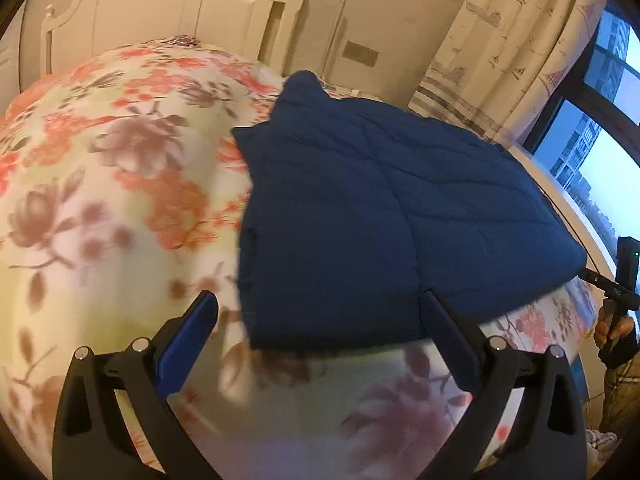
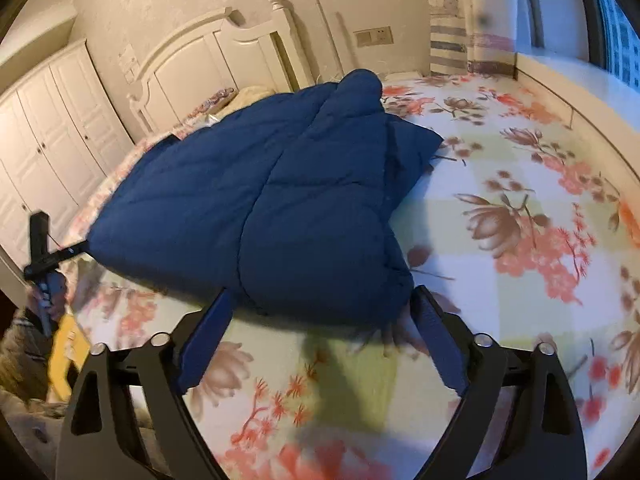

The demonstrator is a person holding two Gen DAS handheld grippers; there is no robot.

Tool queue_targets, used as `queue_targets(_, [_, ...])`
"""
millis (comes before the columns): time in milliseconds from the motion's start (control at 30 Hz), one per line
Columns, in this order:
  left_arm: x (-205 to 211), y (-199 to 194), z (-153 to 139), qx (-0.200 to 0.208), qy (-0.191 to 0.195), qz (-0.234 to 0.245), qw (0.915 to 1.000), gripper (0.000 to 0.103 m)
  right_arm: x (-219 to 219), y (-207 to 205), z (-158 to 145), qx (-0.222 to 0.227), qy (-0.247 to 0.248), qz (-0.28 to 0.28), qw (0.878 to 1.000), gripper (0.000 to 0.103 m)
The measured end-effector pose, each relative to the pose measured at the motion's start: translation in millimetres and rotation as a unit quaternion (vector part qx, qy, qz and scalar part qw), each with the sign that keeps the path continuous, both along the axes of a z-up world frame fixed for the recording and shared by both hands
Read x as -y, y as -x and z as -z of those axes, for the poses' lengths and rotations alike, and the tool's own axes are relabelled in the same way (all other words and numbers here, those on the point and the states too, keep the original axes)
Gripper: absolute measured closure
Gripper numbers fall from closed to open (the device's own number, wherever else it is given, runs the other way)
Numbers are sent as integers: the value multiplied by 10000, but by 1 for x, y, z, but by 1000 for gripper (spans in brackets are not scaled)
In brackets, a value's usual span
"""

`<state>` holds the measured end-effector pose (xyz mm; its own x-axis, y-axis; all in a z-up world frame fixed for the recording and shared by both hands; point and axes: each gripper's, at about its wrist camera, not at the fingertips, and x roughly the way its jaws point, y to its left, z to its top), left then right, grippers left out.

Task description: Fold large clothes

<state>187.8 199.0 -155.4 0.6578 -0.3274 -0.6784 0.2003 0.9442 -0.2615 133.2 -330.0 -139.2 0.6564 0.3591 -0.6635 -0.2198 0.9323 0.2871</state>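
A dark blue quilted coat (image 1: 384, 216) lies folded on the floral bedsheet (image 1: 100, 200), its near hem toward me. My left gripper (image 1: 320, 304) is open and empty, just above the near hem. In the right wrist view the coat (image 2: 288, 208) lies flat in the middle of the bed, with a raised fold at its far end. My right gripper (image 2: 324, 300) is open and empty, its fingers on either side of the coat's near edge. The other gripper shows at the far edge of each view, right gripper (image 1: 616, 280) and left gripper (image 2: 44, 256).
A white headboard (image 2: 208, 52) and wardrobe (image 2: 48, 128) stand behind the bed. A curtain (image 1: 512, 48) and a window (image 1: 592, 132) are on the right. The bare floral sheet (image 2: 520, 208) spreads to the coat's right.
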Motion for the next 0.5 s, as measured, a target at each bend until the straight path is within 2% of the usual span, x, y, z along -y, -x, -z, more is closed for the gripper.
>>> queue_targets(100, [9,-8,1,50,-67,2,10000,2,-6,-1,-2,138,247,-10,9996,19])
queue_targets(167, [11,-18,-1,43,46,34,10000,2,-6,0,-1,173,287,-84,9994,22])
queue_targets(200, [10,-20,-1,28,83,62,9999,5,-4,-1,-1,191,248,-130,9994,25])
queue_targets(233, [12,-24,0,-38,187,108,9998,12,-2,-1,0,225,185,-175,9994,30])
queue_targets(267, [11,-25,-1,-29,293,113,9995,29,-3,1,-1,262,126,-230,9993,40])
queue_targets(300, [11,-22,-3,14,354,77,9993,47,-4,3,-2,331,149,-250,9990,44])
queue_targets(333, [9,-17,-6,46,409,121,9991,56,-8,7,-4,388,221,-233,9987,51])
queue_targets(367, [7,-13,-9,71,378,77,9992,72,-10,10,-6,408,266,-207,9986,56])
queue_targets(400, [3,-6,-11,61,437,109,9990,77,-11,15,-8,440,324,-187,9983,60])
queue_targets(433, [0,3,-13,70,509,157,9986,78,-11,21,-10,465,380,-152,9981,68])
queue_targets(500, [0,21,-18,69,393,204,9990,79,-8,33,-13,457,257,-254,9983,70])
